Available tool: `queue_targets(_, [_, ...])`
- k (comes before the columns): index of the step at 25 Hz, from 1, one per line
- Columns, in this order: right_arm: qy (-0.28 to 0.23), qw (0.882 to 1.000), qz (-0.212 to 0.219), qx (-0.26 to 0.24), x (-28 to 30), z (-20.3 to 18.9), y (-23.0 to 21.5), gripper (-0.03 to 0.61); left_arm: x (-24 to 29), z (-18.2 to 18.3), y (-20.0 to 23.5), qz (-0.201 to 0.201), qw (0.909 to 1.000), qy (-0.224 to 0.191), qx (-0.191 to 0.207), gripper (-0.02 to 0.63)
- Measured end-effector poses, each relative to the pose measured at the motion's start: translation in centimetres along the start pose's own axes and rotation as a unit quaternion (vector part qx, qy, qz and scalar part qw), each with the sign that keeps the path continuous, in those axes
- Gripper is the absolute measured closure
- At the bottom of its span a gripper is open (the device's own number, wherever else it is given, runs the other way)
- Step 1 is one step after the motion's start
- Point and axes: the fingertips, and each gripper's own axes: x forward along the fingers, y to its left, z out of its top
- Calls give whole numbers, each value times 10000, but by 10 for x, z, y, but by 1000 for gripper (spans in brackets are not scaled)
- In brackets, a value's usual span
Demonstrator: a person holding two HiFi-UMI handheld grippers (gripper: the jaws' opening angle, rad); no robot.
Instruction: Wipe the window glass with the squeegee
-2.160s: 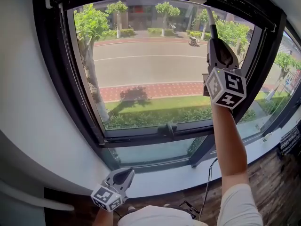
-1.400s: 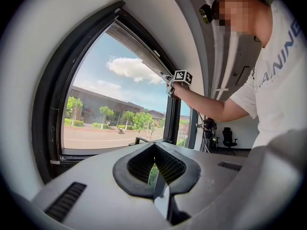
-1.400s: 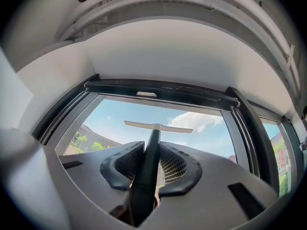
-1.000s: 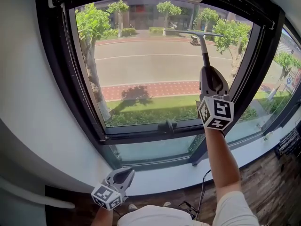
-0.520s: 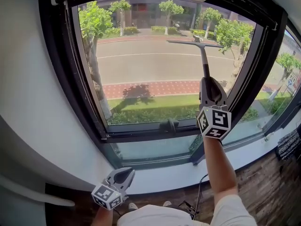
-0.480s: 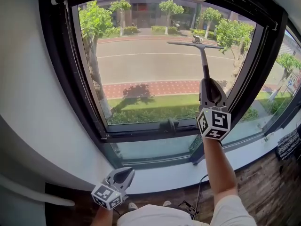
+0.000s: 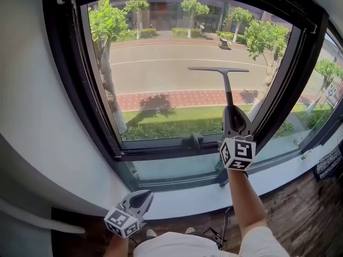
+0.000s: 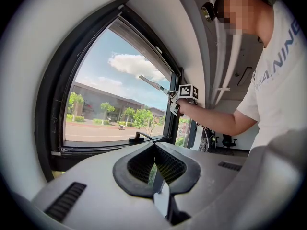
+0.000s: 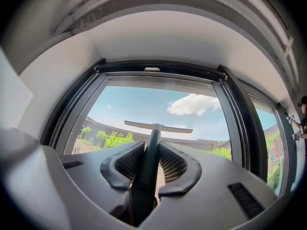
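Observation:
The squeegee is a dark T-shaped tool with its blade flat against the window glass, about mid-height on the pane's right half. My right gripper is shut on its handle from below; in the right gripper view the squeegee handle runs up between the jaws to the blade. My left gripper hangs low by the sill, away from the glass, jaws closed with nothing between them. From the left gripper view the right gripper and squeegee show against the window.
A black window frame surrounds the pane, with a latch handle at its bottom rail. A thick black mullion stands right of the squeegee. A white sill and a wooden floor lie below. A cable hangs under the sill.
The right gripper has drawn the squeegee straight down the glass, from near the top of the pane to about mid-height. The left gripper has stayed still.

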Motion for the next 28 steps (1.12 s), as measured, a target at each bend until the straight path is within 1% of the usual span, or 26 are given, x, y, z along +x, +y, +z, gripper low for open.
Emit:
queue_targets(12, [498, 9987, 61, 108, -24, -53, 6, 480, 1, -4, 2, 35, 10000, 44, -44, 597])
queue_targets(28, [1142, 9930, 178, 238, -51, -114, 18, 479, 4, -9, 4, 24, 9999, 128, -52, 597])
